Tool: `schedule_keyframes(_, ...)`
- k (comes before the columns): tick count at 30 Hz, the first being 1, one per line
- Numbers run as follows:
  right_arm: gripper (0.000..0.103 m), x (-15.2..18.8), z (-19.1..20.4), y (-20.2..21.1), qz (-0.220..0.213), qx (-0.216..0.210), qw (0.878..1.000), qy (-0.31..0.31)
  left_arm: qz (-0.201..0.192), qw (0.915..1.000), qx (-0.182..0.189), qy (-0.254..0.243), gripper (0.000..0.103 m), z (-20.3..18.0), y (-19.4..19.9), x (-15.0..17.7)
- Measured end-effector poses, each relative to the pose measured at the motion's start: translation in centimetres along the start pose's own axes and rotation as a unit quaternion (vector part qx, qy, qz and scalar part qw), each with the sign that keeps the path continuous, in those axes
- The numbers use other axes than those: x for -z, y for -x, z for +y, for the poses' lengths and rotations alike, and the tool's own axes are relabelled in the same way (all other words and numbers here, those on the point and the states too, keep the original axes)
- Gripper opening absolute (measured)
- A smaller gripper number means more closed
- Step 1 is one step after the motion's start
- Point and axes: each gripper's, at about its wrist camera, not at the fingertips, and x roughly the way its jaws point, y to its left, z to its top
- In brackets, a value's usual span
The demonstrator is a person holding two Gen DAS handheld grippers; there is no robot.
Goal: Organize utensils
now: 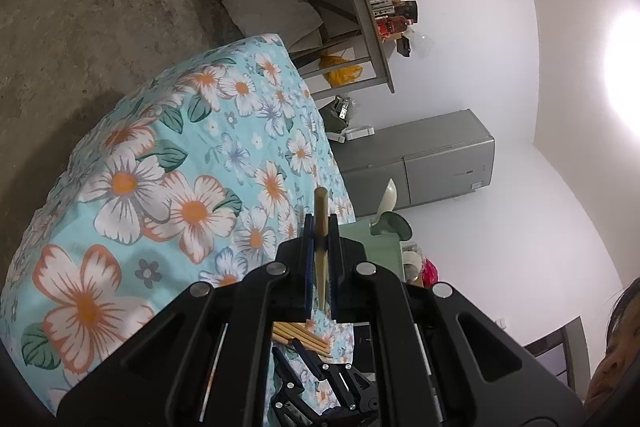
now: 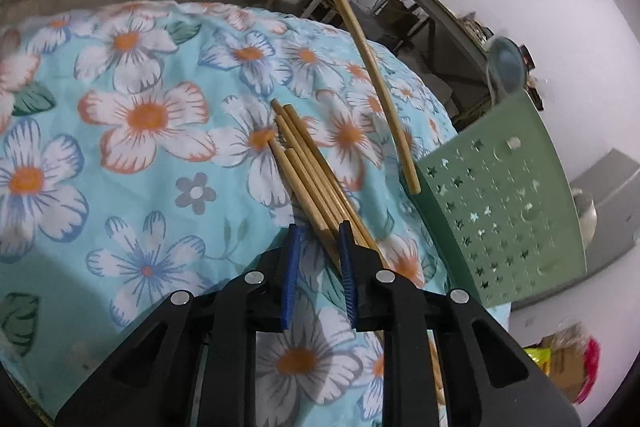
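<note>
My left gripper is shut on a single wooden chopstick, held in the air above the table. In the right wrist view that chopstick hangs down from the left gripper at the top, its lower end close to the green perforated utensil holder. A spoon stands in the holder. Several wooden chopsticks lie in a bundle on the floral tablecloth. My right gripper is open, its blue-padded jaws standing around the near ends of the bundle.
The green holder with the spoon stands at the table's edge in the left wrist view. A grey cabinet, a cluttered shelf and boxes on the floor lie beyond the table.
</note>
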Motion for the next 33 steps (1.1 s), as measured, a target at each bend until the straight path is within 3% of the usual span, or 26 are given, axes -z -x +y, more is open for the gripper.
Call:
schedule_keyframes(9, 0.013, -0.7, 1.2, 0.1, -0.008, 0.025, 0.999, 0.035, -0.006, 1.0000, -0.005, 0.004, 0.004, 0.8, -0.2, -0.7)
schedule_keyframes(18, 0.012, -1.1, 1.0, 3.1, -0.033, 0.033, 0.999, 0.002, -0.014, 0.9999, -0.007, 0.002, 0.004, 0.8, 0.1, -0.8)
schedule_keyframes(26, 0.007, -1.2, -2.9, 6.6, -0.054, 0.030, 0.993, -0.104, -0.029, 0.9990, -0.006, -0.033, 0.004, -0.8, 1.2, -0.8)
schedule_keyframes(33, 0.006, 0.2, -8.5, 9.9, -0.084, 0.028, 0.968, -0.235, -0.037, 0.9943, -0.007, -0.100, 0.004, -4.2, 1.9, -0.2)
